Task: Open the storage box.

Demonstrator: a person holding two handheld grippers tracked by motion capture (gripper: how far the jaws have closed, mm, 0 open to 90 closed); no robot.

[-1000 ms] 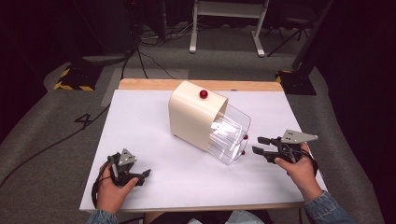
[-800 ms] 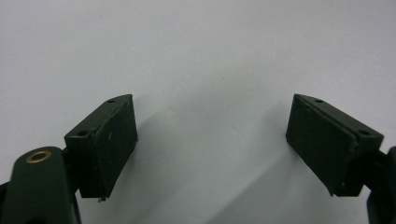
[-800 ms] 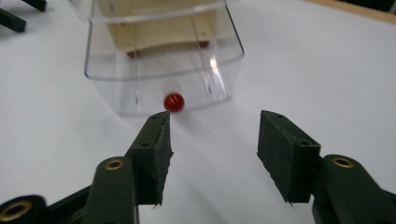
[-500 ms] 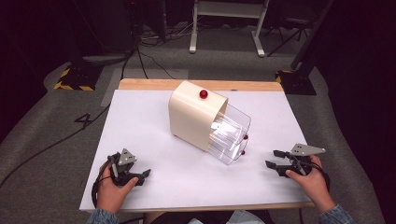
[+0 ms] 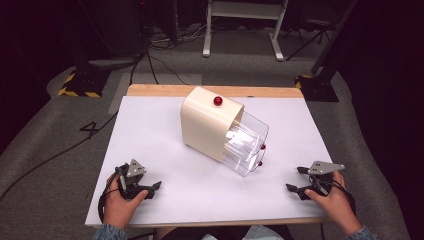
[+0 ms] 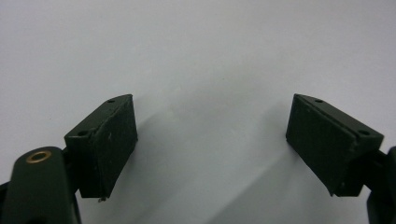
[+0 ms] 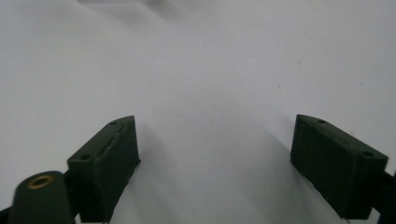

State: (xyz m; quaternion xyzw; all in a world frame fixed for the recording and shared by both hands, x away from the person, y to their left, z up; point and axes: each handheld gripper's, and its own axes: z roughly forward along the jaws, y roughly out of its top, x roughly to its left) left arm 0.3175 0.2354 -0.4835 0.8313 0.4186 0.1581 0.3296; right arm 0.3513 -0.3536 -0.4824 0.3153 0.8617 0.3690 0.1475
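Two sets of tongs are resting on the white-covered table (image 5: 165, 115) in the high view, one near each front corner. The left tongs (image 5: 151, 190) are sitting by the front left corner, gripped by the person's left hand (image 5: 119, 205), jaws spread and pointing toward the right edge. The right tongs (image 5: 296, 180) are lying by the front right corner under the right hand (image 5: 334, 200), jaws spread and pointing toward the left edge, a grey three-cornered plate (image 5: 325, 166) showing on top. Between them, around the middle of the table and well apart from both, a cream box (image 5: 207, 122) is lying tilted, a red knob (image 5: 218, 101) showing on its upper face. Clear plastic drawers (image 5: 247, 142) are sticking out of its open end toward the front right corner, with two small red knobs (image 5: 261, 155) on their fronts. A strip of bare wood is showing along the far edge of the table. Beyond it, cables (image 5: 150, 50) are trailing over grey floor.

In the left gripper view, the left tongs (image 6: 210, 144) are hanging spread wide over bare white table surface, nothing between the two black pads (image 6: 112, 140).

In the right gripper view, the right tongs (image 7: 215, 163) are likewise standing wide apart above the white surface, gripping nothing, and a faint grey shadow is crossing the top edge.
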